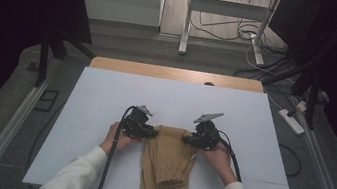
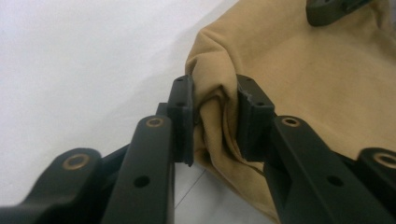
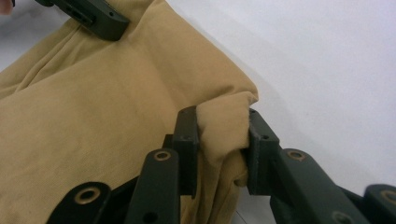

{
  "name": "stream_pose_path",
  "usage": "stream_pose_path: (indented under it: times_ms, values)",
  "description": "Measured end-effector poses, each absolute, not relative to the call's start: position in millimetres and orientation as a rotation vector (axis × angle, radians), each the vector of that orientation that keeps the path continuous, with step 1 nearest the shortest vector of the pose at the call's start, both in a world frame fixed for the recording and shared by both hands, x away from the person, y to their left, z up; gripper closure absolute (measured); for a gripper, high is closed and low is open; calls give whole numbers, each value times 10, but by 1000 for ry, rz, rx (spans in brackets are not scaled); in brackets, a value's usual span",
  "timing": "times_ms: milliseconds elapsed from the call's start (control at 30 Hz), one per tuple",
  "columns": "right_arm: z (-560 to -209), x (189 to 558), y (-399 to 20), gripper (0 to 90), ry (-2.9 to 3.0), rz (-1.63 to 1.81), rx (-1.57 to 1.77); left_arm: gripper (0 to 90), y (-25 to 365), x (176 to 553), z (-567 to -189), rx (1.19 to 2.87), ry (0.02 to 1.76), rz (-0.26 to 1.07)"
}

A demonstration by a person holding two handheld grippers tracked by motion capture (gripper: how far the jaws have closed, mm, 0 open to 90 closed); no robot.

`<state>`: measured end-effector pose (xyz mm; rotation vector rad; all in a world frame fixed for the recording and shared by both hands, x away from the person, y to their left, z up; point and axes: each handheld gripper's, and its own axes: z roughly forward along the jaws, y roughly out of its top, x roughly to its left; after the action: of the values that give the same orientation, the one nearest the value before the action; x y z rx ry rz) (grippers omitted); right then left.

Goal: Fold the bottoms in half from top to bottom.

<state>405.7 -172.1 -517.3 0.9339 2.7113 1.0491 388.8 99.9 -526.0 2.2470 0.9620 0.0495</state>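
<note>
Tan trousers [image 1: 167,157] folded on the white worktop [image 1: 105,95], pinched at both far corners.

Lying near the front edge of the worktop, folded into a long strip, cuffs toward the person. Left claw [image 2: 215,116] clenched on a bunched fold at the far left corner, cloth squeezed between the pads. Right claw [image 3: 223,140] clenched on the far right corner the same way. Looks like getting ready to lift or fold the top end. To do it well: keep both grips tight on all the layers, lift both corners together and level, pull a little apart so the edge stays straight, then bring it slowly toward the cuffs without dragging the bottom layers.
</note>
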Motion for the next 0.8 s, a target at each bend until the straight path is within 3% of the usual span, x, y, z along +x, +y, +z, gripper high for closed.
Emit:
stream_pose_path:
  times_ms: [800]
  values:
    - [-5106,4029,-1713,720,2660,1076,900,729,1017,3902,-5197,2231,943,74]
